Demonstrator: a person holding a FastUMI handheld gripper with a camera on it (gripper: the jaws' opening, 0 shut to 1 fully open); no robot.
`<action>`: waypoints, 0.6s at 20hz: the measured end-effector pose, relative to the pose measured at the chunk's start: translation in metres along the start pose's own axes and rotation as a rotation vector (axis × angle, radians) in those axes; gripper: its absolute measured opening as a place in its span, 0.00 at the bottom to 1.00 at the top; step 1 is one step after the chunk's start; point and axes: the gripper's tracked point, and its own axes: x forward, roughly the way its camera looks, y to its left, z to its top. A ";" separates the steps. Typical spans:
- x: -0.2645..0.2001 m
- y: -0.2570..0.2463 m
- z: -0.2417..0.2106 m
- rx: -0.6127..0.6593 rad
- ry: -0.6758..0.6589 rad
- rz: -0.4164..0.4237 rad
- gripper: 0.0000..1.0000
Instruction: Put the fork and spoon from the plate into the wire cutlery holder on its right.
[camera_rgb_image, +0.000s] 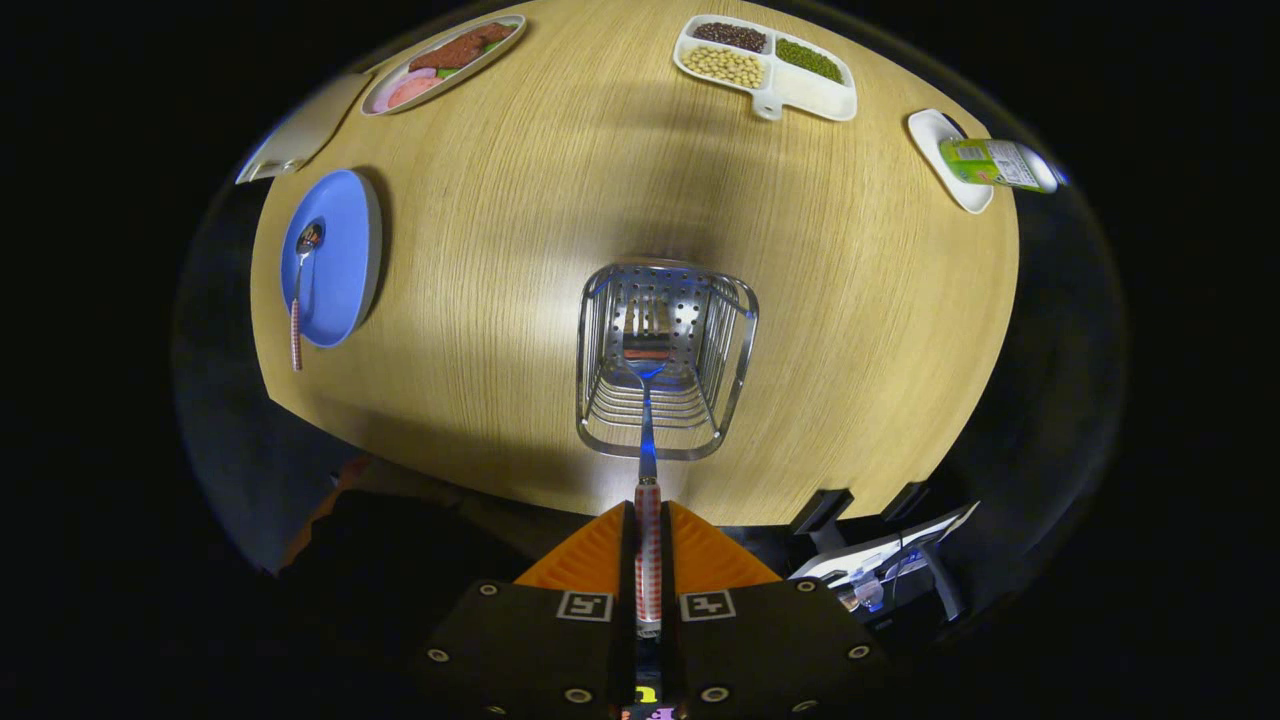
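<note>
Orange fingers (600, 555) of your gripper (648, 520) clamp the fork's (648, 400) red-checked handle at lower centre, its tines down inside the wire cutlery holder (735, 350), whose back is perforated steel. The spoon (300, 290), same checked handle, lies on the blue plate (345, 260) at left on the wood-grain desk (500, 350).
</note>
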 end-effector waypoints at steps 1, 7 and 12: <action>0.000 0.001 0.007 0.014 -0.011 0.009 0.11; -0.012 0.004 0.032 0.052 -0.122 0.047 0.19; -0.046 0.008 0.054 0.097 -0.326 0.074 0.32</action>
